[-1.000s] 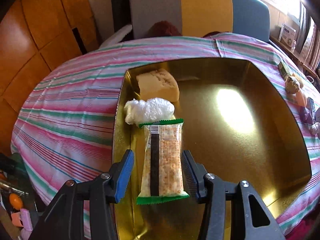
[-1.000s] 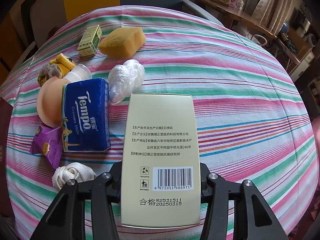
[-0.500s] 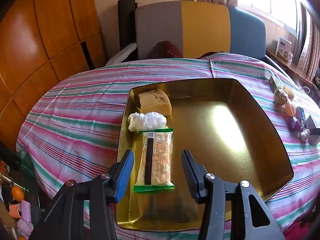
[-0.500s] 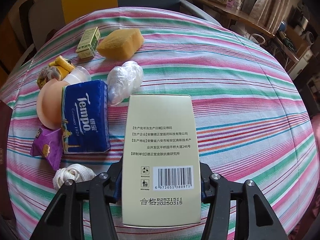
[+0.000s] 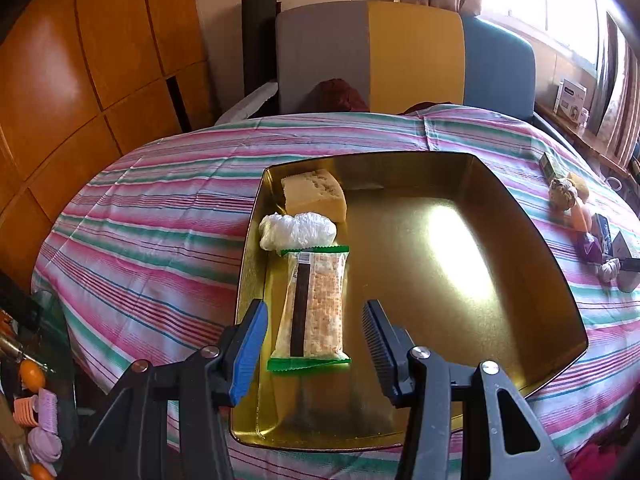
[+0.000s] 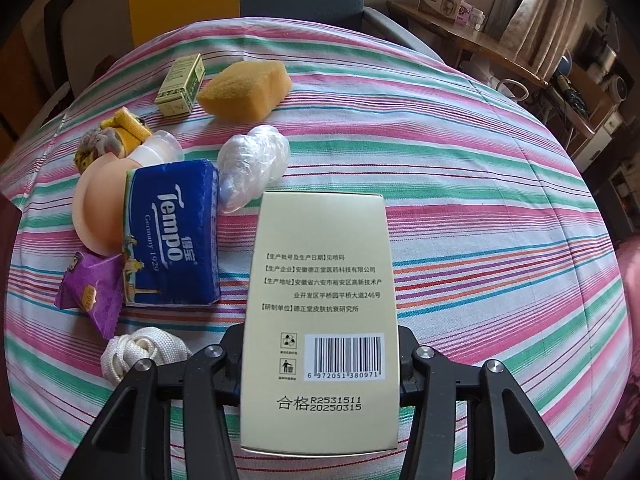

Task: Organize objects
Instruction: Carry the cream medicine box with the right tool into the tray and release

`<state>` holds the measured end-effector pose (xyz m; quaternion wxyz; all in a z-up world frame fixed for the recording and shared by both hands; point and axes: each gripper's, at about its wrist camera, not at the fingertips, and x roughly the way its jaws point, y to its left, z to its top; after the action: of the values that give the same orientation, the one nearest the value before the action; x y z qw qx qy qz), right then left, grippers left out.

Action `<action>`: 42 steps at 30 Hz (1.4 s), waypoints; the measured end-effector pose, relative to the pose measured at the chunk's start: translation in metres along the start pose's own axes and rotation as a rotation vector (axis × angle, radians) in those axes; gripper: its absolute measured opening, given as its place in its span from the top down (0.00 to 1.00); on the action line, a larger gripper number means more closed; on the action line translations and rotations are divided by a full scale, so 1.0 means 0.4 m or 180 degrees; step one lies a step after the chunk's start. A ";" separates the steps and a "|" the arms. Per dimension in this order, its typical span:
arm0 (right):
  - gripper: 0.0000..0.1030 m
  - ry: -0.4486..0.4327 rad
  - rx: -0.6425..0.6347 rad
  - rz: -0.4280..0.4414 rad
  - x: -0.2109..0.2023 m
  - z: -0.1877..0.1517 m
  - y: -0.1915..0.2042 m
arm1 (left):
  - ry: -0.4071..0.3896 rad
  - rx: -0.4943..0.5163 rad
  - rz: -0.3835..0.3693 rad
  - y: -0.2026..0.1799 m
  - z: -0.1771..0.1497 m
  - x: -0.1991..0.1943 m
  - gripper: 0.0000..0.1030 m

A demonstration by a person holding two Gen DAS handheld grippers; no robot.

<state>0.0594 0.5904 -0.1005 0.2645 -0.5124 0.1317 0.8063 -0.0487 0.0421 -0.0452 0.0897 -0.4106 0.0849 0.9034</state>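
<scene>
A gold metal tray (image 5: 448, 288) sits on the striped tablecloth. Along its left side lie a pale wedge-shaped sponge (image 5: 314, 194), a white plastic wad (image 5: 298, 230) and a green-edged cracker packet (image 5: 314, 304). My left gripper (image 5: 313, 312) hovers open above the packet's near end, its pads clear of it. In the right wrist view a pale green box (image 6: 322, 280) with a barcode stands between the jaws of my right gripper (image 6: 320, 344). Those jaws are closing and press on the box's sides.
Left of the box lie a blue Tempo tissue pack (image 6: 172, 236), a purple packet (image 6: 90, 292), a white rope bundle (image 6: 140, 350), a clear plastic wad (image 6: 254, 164), an orange sponge (image 6: 246, 90) and a small green carton (image 6: 180, 84). A chair (image 5: 400, 56) stands behind the table.
My left gripper has pulled back and up from the cracker packet, which stays in the tray. The box has kept its place in the right gripper.
</scene>
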 end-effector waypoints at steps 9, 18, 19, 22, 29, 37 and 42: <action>0.51 -0.0049 0.0168 -0.0096 -0.028 0.006 -0.013 | -0.0006 -0.0048 -0.0026 0.021 -0.007 -0.003 0.52; 0.51 -0.0717 -0.0149 0.0381 -0.310 0.077 0.201 | -0.0058 -0.0327 -0.0021 0.097 -0.013 -0.012 0.52; 0.51 -0.0766 -0.0306 0.0515 -0.340 0.081 0.262 | -0.0058 -0.0351 -0.0030 0.105 -0.015 -0.014 0.52; 0.51 -0.0770 -0.0838 0.0899 -0.397 0.074 0.479 | -0.0080 -0.0404 -0.0036 0.125 -0.019 -0.022 0.52; 0.51 -0.0155 -0.1506 0.1403 -0.320 0.030 0.922 | -0.0051 -0.0590 -0.0076 0.178 -0.029 -0.020 0.52; 0.51 0.0323 -0.1314 0.1222 -0.165 0.045 1.156 | 0.0054 -0.0724 -0.0084 0.216 -0.048 0.007 0.52; 0.38 0.0455 -0.1008 0.1525 -0.131 0.063 1.201 | 0.0088 -0.0742 -0.0109 0.221 -0.057 0.017 0.52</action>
<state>-0.2120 0.1910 -0.0706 -0.0267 -0.5571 0.1399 0.8182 -0.0569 -0.0481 -0.0582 0.0556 -0.4320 -0.0265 0.8998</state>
